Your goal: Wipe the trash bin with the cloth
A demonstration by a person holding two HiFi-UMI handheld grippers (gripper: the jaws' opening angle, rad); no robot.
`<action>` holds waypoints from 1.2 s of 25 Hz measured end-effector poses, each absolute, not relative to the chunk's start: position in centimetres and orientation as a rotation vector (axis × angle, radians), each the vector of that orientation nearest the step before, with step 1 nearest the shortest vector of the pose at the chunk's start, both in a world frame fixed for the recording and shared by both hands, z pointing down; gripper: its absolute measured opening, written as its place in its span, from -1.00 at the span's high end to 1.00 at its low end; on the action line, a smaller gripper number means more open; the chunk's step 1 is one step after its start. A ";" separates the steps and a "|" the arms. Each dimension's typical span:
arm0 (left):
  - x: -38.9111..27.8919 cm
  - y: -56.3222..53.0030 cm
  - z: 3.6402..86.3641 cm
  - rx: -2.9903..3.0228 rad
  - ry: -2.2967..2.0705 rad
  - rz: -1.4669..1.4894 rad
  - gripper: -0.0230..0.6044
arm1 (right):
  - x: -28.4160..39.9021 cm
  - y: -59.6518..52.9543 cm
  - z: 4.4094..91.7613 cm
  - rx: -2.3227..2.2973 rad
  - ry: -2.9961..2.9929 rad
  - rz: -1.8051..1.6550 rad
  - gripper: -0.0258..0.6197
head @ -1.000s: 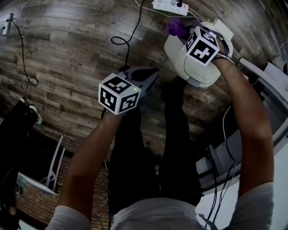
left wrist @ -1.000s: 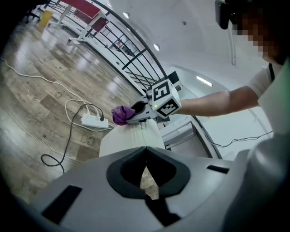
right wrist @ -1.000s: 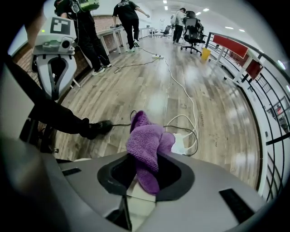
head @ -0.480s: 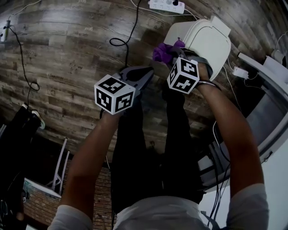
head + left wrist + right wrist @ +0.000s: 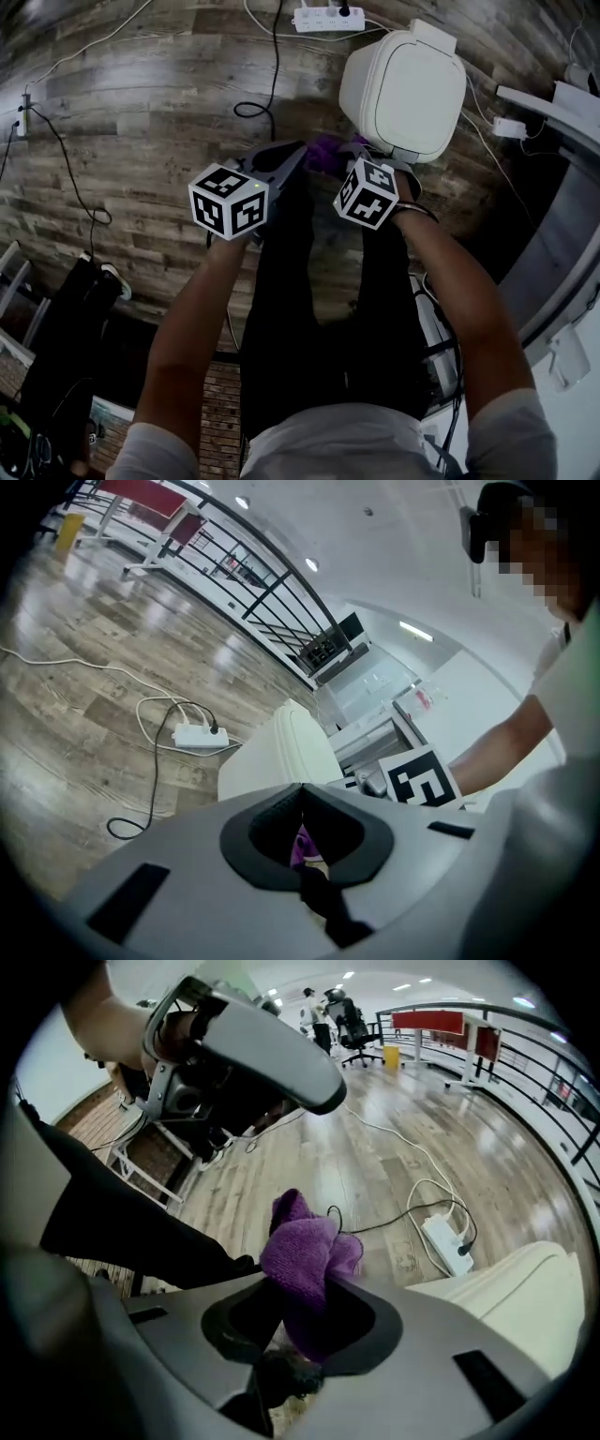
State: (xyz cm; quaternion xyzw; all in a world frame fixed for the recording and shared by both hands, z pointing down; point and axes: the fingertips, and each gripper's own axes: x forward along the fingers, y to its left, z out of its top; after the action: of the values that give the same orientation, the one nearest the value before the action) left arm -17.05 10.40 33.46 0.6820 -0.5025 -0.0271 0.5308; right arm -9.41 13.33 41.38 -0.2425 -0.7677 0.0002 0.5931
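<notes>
Right gripper [image 5: 339,157], clamped on the cloth [image 5: 323,150], just slid off the bin [image 5: 403,89] toward mid-frame. Left gripper [image 5: 292,155] is shut, empty. Looks like a pause between wipes.

Cream trash bin [image 5: 403,89] upright on floor; purple cloth [image 5: 305,1255] bunched near it.

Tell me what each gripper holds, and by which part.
The right gripper clamps the purple cloth by one bunched end; the rest bulges out past the jaws. The left gripper is shut and empty.
</notes>
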 end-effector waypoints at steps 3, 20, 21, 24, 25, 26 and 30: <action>-17.0 10.7 33.3 1.645 -1.162 -0.025 0.91 | -10.3 13.7 40.5 -0.474 -1.838 0.077 0.58; -13.7 8.9 28.1 1.770 -1.041 0.005 0.92 | -8.6 11.1 35.2 -0.249 -2.008 0.311 0.58; -13.0 8.6 27.4 1.793 -1.026 0.004 0.92 | -8.2 10.4 34.7 -0.227 -2.028 0.327 0.58; -10.3 7.7 26.2 1.855 -0.985 0.045 0.92 | -6.5 7.7 33.1 -0.138 -2.088 0.395 0.58; -9.5 7.2 25.9 1.868 -0.978 0.052 0.92 | -5.7 6.7 32.6 -0.105 -2.105 0.421 0.58; -8.7 6.7 25.7 1.877 -0.974 0.052 0.91 | -4.8 5.7 32.3 -0.071 -2.121 0.449 0.58; -5.8 3.9 25.4 1.915 -0.962 0.077 0.91 | -1.1 1.2 31.2 0.078 -2.209 0.571 0.58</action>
State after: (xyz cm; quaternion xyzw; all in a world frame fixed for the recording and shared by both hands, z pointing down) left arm -5.76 3.94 25.37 0.7843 -0.3939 0.0317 0.4782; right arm -1.06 1.19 31.23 0.0311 -0.8797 0.2276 0.4164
